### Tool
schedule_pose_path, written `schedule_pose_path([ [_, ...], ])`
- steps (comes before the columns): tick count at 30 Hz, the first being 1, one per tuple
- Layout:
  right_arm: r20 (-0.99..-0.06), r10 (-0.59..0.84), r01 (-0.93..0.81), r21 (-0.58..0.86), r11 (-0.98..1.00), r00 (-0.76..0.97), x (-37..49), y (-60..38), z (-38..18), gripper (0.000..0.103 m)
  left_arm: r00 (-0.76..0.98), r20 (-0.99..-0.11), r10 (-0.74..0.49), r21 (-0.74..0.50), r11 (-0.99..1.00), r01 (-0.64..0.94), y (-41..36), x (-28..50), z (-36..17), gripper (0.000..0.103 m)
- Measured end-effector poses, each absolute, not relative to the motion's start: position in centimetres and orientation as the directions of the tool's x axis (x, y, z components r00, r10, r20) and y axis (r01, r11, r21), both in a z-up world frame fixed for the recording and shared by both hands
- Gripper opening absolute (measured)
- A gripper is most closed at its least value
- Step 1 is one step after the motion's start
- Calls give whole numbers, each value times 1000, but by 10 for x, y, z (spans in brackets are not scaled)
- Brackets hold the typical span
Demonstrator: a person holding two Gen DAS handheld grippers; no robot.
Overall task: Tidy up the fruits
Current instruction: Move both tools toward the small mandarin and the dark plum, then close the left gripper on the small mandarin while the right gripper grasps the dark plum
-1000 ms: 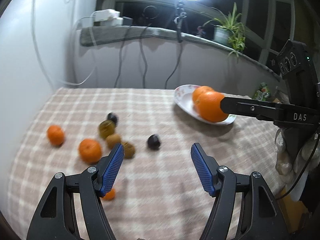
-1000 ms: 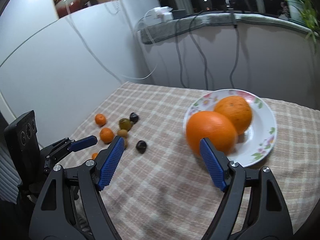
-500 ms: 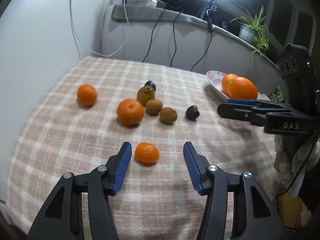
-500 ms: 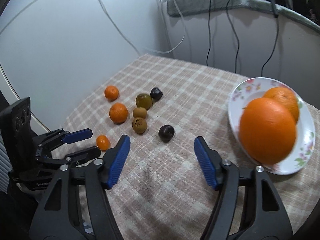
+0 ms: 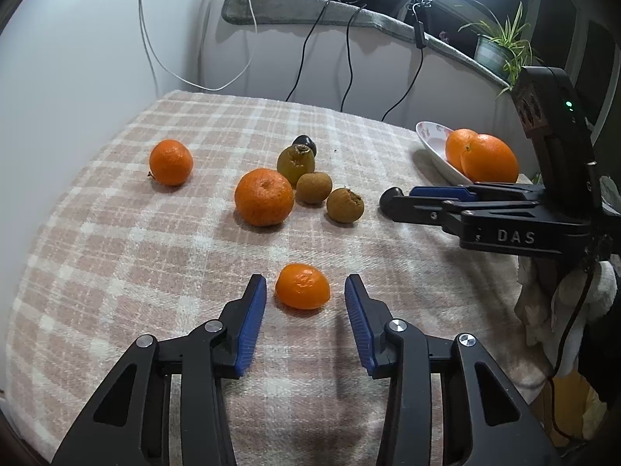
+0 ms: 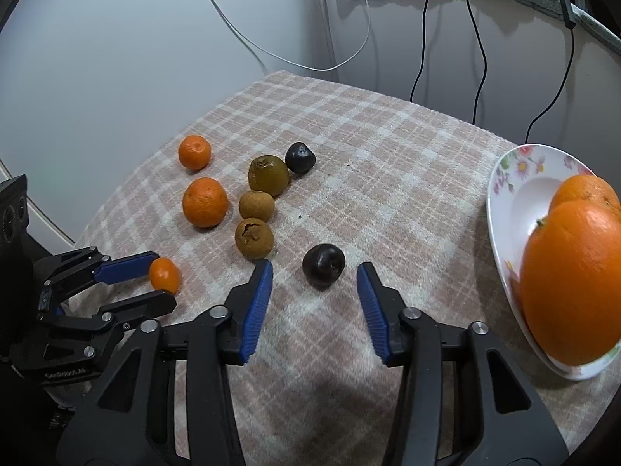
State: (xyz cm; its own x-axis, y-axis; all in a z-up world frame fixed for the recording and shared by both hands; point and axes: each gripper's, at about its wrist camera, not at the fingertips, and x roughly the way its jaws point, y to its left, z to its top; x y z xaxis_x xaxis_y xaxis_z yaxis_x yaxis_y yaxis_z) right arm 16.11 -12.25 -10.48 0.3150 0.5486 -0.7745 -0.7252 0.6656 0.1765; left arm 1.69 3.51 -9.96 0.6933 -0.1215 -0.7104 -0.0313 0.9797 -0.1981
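Both claws have dropped lower since a second ago, left claw [image 5: 305, 303] closing around the small tangerine [image 5: 302, 286], right claw [image 6: 314, 285] closing around the dark plum [image 6: 323, 265], neither touching yet, while the floral plate [image 6: 508, 194] holds two oranges [image 6: 570, 279].

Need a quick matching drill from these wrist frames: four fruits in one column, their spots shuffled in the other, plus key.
1. small mandarin
2. dark plum
3. two large oranges
4. olive-green fruit

A. on the floral plate
B. between the right gripper jaws, which are closing
C. beside the far dark fruit
D. between the left gripper jaws, which are closing

Pairs: 1-D, 2-B, 3-A, 4-C
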Motion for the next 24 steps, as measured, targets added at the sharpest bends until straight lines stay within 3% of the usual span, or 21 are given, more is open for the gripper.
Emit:
schedule_pose_path([
  [13,-788,526,-718,160,677,320,168,-114,-111,37,683,-722,-105,-177,984,-36,35,23,-102,31],
  [17,-790,515,-722,137,678,333,166,-112,-111,26,686,-721,-105,-176,984,-35,36,22,-102,27],
  [24,-780,522,-720,136,680,346,165,-115,-109,25,690,-715,-110,-186,982,-37,37,21,-101,27],
])
